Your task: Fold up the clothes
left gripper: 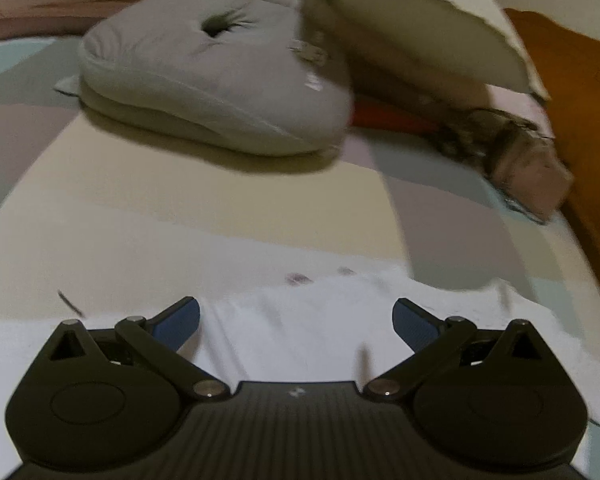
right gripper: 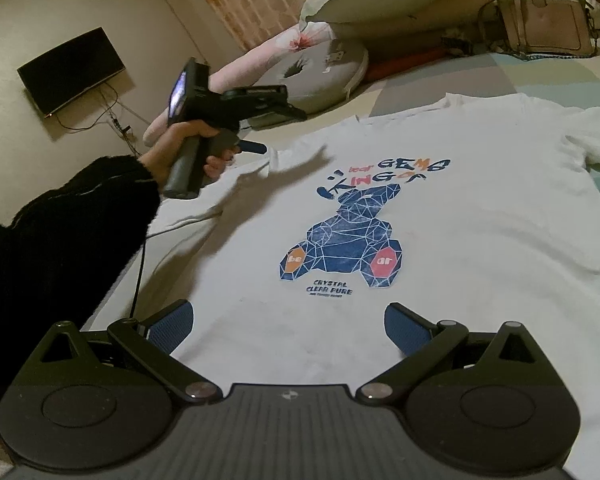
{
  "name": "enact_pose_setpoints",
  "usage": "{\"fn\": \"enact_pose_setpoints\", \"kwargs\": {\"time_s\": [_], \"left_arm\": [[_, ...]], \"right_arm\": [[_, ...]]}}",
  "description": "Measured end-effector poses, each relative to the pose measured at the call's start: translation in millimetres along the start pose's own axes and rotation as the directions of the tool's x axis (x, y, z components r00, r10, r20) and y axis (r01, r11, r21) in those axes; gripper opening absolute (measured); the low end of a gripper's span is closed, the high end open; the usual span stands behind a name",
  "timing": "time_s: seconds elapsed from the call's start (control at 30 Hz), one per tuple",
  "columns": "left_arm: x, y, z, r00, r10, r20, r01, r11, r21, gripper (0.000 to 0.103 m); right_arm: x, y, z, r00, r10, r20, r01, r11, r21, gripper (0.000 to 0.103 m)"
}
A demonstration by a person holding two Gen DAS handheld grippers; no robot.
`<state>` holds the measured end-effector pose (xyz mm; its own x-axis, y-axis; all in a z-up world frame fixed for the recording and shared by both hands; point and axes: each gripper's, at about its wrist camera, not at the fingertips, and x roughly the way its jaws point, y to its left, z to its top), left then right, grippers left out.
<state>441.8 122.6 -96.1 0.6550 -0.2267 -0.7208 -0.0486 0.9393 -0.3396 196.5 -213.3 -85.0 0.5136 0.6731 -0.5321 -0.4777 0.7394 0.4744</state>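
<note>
- White T-shirt (right gripper: 440, 208) spread flat, print side up, on the pastel patchwork bed (right gripper: 540, 76); blue geometric bear graphic with lettering, sleeves out to the sides.
- Left gripper (left gripper: 298, 320) above the shirt's edge, jaws wide apart, holding nothing.
- Right gripper (right gripper: 288, 326) over the hem, jaws wide, empty.
- Beige handbag (right gripper: 540, 24) near the pillows, contents hidden.
</note>
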Motion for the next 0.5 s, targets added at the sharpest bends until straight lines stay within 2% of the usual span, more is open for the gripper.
{"fn": "enact_pose_setpoints", "kwargs": {"time_s": [0.07,0.17,0.43,0.5], "left_arm": [[0,-3,-5,0.999,-0.031,-0.033,0.031,1.000,-0.006,0.102],[17,-1,-7,0.998,-0.009,-0.067,0.008,1.000,-0.018,0.102],[39,0,13,0.994,0.111,-0.010,-0.111,0.994,-0.024,0.101],[30,-9,10,0.998,0.064,-0.012,-0.065,0.998,-0.013,0.101]], "right_arm": [[0,0,0,1.000,-0.001,0.001,0.001,1.000,-0.001,0.103],[1,0,0,1.000,-0.004,-0.002,0.004,1.000,-0.001,0.103],[2,-3,0,1.000,-0.008,-0.010,0.008,1.000,0.012,0.103],[0,-3,0,1.000,-0.002,-0.005,0.002,1.000,0.011,0.103]]}}
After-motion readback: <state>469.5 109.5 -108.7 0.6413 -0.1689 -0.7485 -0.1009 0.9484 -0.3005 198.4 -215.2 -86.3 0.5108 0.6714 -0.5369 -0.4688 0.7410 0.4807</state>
